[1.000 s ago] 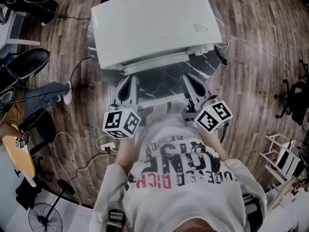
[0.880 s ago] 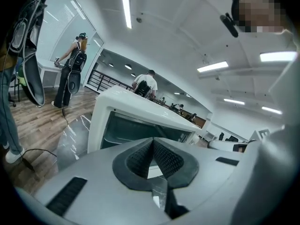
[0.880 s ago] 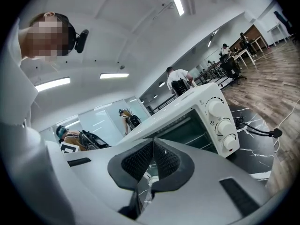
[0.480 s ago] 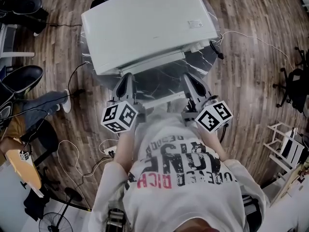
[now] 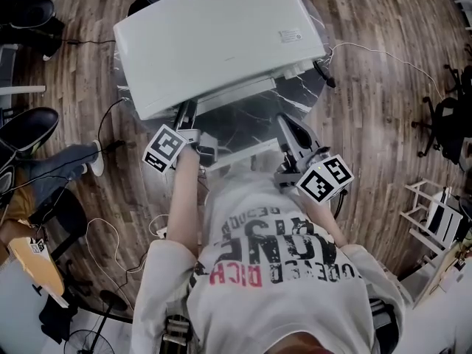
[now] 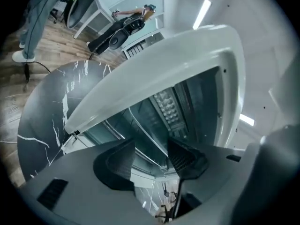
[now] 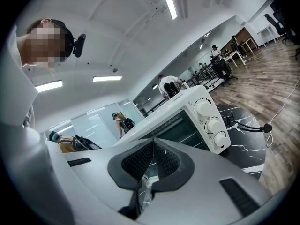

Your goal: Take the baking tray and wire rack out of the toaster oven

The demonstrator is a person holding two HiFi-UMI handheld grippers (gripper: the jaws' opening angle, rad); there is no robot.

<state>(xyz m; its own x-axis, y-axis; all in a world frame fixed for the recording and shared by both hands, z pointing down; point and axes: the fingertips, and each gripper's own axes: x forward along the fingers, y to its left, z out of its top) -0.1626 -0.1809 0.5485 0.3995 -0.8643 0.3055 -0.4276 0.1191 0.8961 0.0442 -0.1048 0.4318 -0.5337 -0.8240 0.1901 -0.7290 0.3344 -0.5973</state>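
**Door down, left gripper lines up on the rack**

Nearest you, your right gripper hangs over the lowered glass door, its fingers pressed together on nothing that shows. Your left gripper points into the toaster oven. Its jaws are opening, the fingers spread and no pad touching anything. Beyond them, inside the cavity, run the thin bars of the wire rack. The baking tray cannot be told apart from the dark interior. The oven covers most of the round black table, its front toward the near edge. Rack and tray are likely light, stiff, slick metal. Take the rack by the middle of its front bar and the tray by its front lip, and draw each straight out so it does not bind on the side rails.
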